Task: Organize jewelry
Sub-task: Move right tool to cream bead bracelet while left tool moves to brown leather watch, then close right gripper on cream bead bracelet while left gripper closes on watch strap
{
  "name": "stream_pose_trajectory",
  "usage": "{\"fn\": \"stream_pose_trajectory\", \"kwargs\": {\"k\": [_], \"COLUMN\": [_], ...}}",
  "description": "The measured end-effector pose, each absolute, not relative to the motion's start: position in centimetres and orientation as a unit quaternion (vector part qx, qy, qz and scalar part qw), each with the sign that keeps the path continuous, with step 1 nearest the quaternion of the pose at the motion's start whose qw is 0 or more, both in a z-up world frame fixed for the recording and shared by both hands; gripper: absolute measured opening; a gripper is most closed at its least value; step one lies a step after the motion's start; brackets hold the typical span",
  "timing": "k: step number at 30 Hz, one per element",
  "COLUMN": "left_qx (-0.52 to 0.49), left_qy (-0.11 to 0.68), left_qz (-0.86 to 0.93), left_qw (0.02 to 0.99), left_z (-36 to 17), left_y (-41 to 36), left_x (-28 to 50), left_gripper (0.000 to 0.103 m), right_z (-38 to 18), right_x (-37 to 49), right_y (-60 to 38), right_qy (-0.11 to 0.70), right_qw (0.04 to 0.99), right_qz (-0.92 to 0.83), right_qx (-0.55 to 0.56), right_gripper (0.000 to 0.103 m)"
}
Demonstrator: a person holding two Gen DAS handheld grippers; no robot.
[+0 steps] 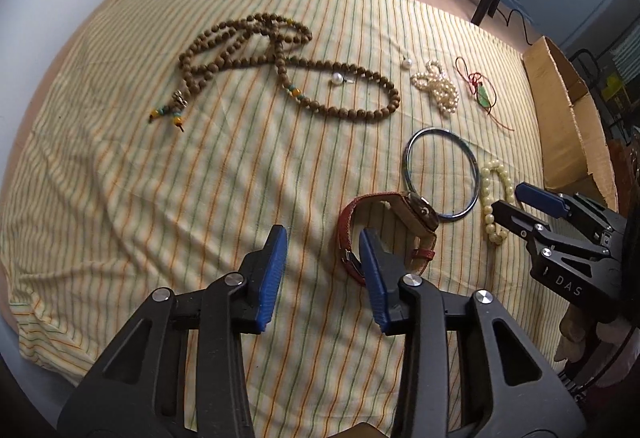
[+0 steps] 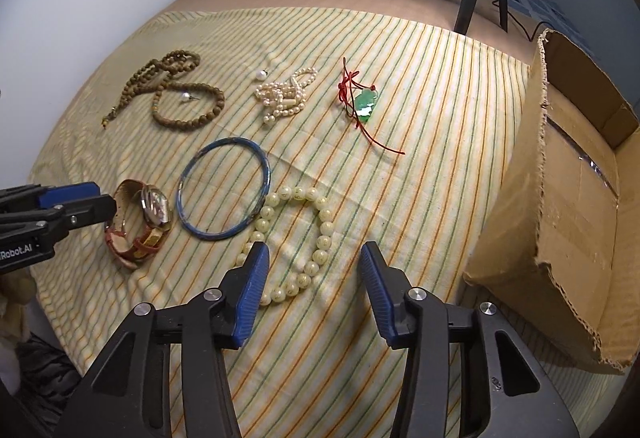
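Judging from both wrist views, we take the step in hand to be a paired pickup off the striped cloth (image 2: 440, 86) on the counter.

The left hand-held gripper (image 1: 323, 238) stands partly open, pads clear, with its right pad just inside the watch (image 1: 394, 226) strap loop; nothing is held. To grip well, we would lower until one pad sits inside the loop and one outside, then pinch the strap, not the case.

The right hand-held gripper (image 2: 314, 258) is likewise partly open and empty, poised over the near arc of the cream bracelet (image 2: 304, 238). We would straddle one run of beads, staying clear of the bangle (image 2: 224, 190), which touches the bracelet.

Only the right view shows the open box (image 2: 568, 198) at the cloth's right edge in full, a likely destination. Only the left view shows the wooden beads (image 1: 280, 66) spread full length towards the far left corner.
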State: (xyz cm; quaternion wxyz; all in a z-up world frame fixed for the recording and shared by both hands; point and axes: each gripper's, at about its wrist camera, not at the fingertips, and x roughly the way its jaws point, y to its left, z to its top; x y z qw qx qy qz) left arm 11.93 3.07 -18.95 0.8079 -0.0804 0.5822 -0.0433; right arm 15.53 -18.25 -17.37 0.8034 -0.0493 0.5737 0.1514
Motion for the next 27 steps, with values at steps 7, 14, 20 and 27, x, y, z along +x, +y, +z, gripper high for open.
{"fn": "stream_pose_trajectory", "kwargs": {"k": [7, 14, 20, 27], "left_qx": [-0.08, -0.074, -0.077, -0.078], "left_qy": [0.592, 0.589, 0.582, 0.559], "left_qz": [-0.051, -0.052, -0.053, -0.051], "left_qw": [0.8, 0.803, 0.808, 0.824], "left_z": [-20.1, -20.3, -20.1, -18.5], "left_y": [2.7, 1.9, 1.7, 2.2], "left_x": [12.3, 12.7, 12.6, 12.1], "left_gripper": [0.03, 0.011, 0.005, 0.002], "right_z": [-17.7, -17.7, -17.6, -16.2], "right_x": [15.8, 15.7, 15.4, 14.8], "right_y": [-17.9, -18.0, -18.2, -18.2], "right_qy": [0.575, 0.575, 0.572, 0.555], "right_qw": [0.802, 0.8, 0.802, 0.813], "right_qz": [0.15, 0.165, 0.168, 0.172], "right_qx": [-0.06, -0.047, -0.038, -0.036], "right_gripper": [0.043, 0.011, 0.006, 0.006]}}
